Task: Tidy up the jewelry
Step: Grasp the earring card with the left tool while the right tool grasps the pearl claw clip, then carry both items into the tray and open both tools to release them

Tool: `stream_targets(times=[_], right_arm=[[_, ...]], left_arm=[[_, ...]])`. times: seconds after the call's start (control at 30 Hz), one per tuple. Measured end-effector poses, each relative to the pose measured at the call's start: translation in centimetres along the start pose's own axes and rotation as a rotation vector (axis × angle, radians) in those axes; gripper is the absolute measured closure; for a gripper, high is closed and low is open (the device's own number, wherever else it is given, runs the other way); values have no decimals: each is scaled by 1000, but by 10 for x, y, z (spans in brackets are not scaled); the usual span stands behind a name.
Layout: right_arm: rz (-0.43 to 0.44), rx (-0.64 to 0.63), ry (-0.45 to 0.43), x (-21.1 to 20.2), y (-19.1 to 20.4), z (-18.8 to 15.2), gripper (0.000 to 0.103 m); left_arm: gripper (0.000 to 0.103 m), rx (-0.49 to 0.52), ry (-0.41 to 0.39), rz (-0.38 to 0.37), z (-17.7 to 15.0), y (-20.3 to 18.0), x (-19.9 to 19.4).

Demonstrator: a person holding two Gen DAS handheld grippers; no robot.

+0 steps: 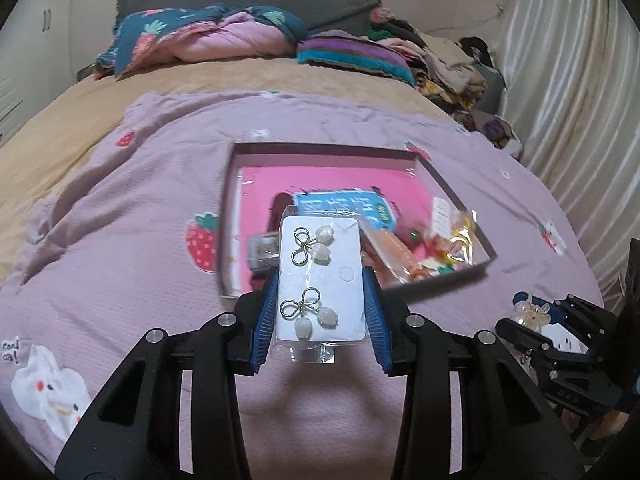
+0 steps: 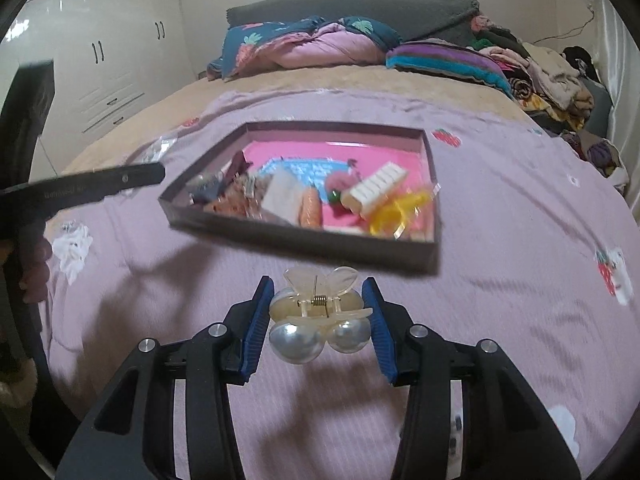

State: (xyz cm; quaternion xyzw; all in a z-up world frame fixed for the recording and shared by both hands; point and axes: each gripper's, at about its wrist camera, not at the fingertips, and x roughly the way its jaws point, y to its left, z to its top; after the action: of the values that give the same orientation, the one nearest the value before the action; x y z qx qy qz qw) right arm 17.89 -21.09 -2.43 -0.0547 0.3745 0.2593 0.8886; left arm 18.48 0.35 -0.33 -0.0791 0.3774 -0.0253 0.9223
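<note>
Two items are held above the bed: an earring card (image 1: 322,280) pinched lengthwise in the left tool (image 1: 322,292), a pearl hair clip (image 2: 318,316) in the right tool (image 2: 318,312). Straight ahead of both, the open box (image 2: 428,152) is seen, nearer the left.

Blanket patch (image 1: 10,352) seemingly reads "rood ca!".

Home bedroom. Bed (image 2: 280,80) fills most of frame, lilac blanket (image 1: 140,208) with strawberry and bunny patches over tan sheet (image 1: 48,132). Grey headboard (image 2: 360,8) at top centre, rumpled pink-and-teal quilt (image 2: 304,44) and striped pillow (image 2: 444,60) below it. Pile of clothes (image 2: 548,76) at upper right. White wardrobe (image 2: 100,52) with dark handles at upper left. Pale curtain (image 1: 568,92) along right edge.
</note>
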Motion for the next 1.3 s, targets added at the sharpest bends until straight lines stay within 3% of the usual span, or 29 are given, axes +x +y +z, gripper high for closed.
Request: stream_targets(times=[0.57,1.3], right_arm=[[14,-54,-43,42,13,66,59],[-57,-77,-133,44,-3,118,59]], left_arm=[[71,-51,37,14,20,26,36],[71,48,34,13,64,16,71]])
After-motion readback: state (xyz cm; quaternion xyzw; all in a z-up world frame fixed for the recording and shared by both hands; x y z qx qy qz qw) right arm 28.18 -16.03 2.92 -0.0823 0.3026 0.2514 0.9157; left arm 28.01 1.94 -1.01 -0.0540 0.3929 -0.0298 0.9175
